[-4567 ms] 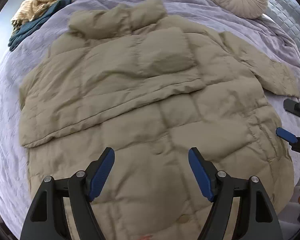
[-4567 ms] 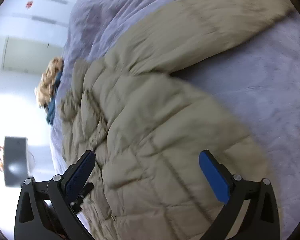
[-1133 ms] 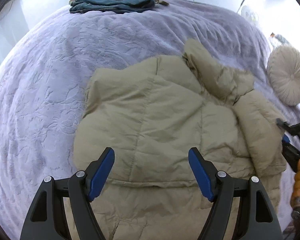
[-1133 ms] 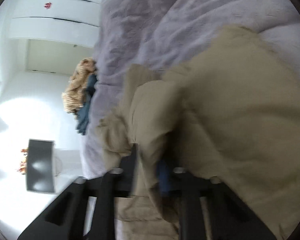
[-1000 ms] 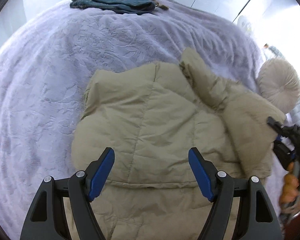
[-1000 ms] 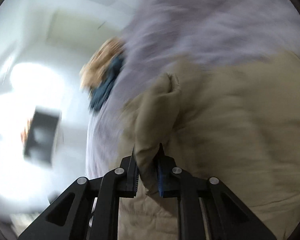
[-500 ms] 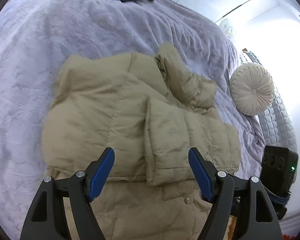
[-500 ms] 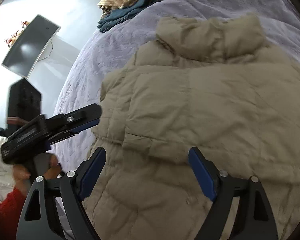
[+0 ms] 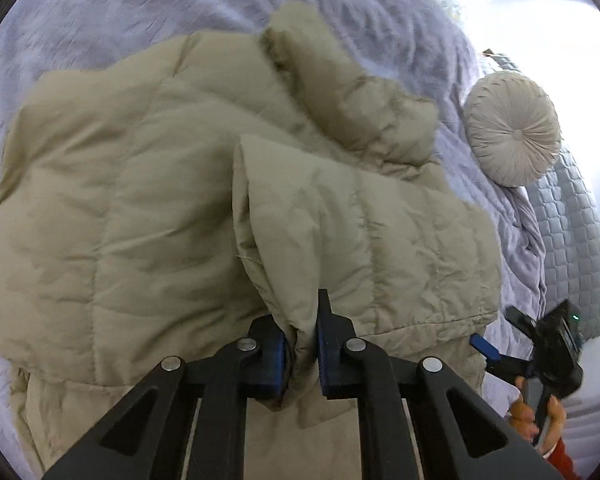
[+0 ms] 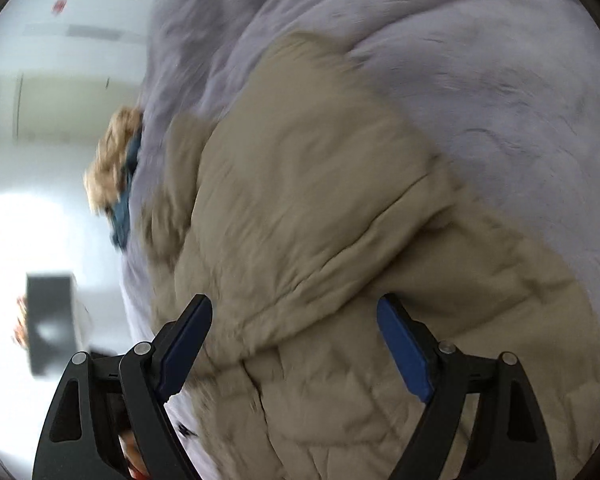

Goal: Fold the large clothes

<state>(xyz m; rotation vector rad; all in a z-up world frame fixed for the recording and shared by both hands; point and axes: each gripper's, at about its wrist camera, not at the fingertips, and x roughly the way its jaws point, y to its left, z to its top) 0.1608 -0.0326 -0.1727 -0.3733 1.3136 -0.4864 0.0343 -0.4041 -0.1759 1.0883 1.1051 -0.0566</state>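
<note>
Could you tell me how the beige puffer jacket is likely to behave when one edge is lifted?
The puffer jacket will probably drape floppily: its folded sleeve sags where the left tongs pinch it. Its puffy quilting suggests lightness and springing back unfolded.

A lilac bedspread [image 9: 140, 8] covers the bed; a round cushion [image 9: 514, 132] lies at right, white walls [image 10: 60, 12] beyond, brightly lit.
</note>
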